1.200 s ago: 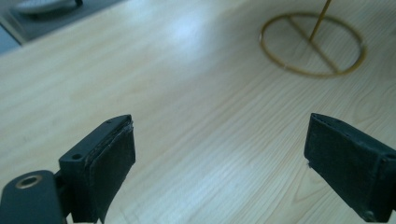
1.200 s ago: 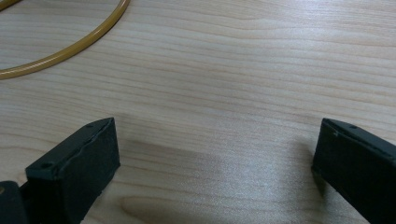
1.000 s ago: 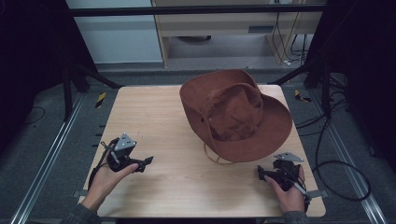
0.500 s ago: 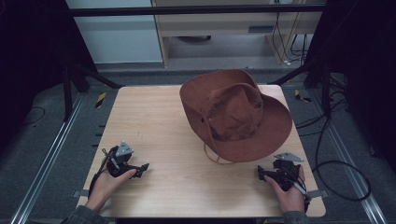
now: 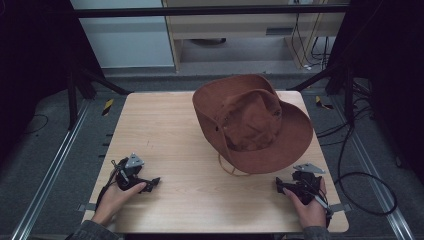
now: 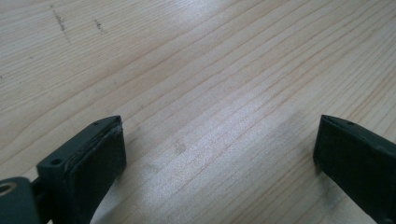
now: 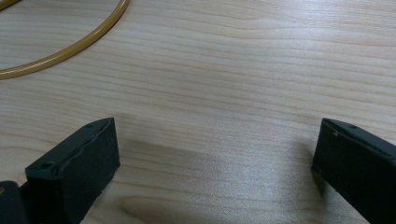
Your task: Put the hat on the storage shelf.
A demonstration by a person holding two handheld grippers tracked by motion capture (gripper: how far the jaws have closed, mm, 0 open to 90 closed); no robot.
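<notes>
A brown wide-brimmed hat [image 5: 252, 122] lies on the right half of the wooden table [image 5: 170, 135], crown tilted toward me. Its tan chin cord [image 5: 232, 170] loops out from under the brim onto the wood; the cord [image 7: 70, 49] also curves across the top left of the right gripper view. My left gripper [image 5: 152, 182] rests on the table near the front left, jaws wide apart over bare wood [image 6: 219, 154]. Near the front right, just below the brim, sits my right gripper [image 5: 279, 186], also open with nothing between its jaws [image 7: 215, 168].
Metal rails [image 5: 55, 165] run along both sides of the table. Black cables [image 5: 350, 175] trail on the floor at the right. A cabinet [image 5: 235, 30] stands behind the table.
My left gripper has slid toward the front edge of the table and a little to the right. The right gripper and the hat have stayed still.
</notes>
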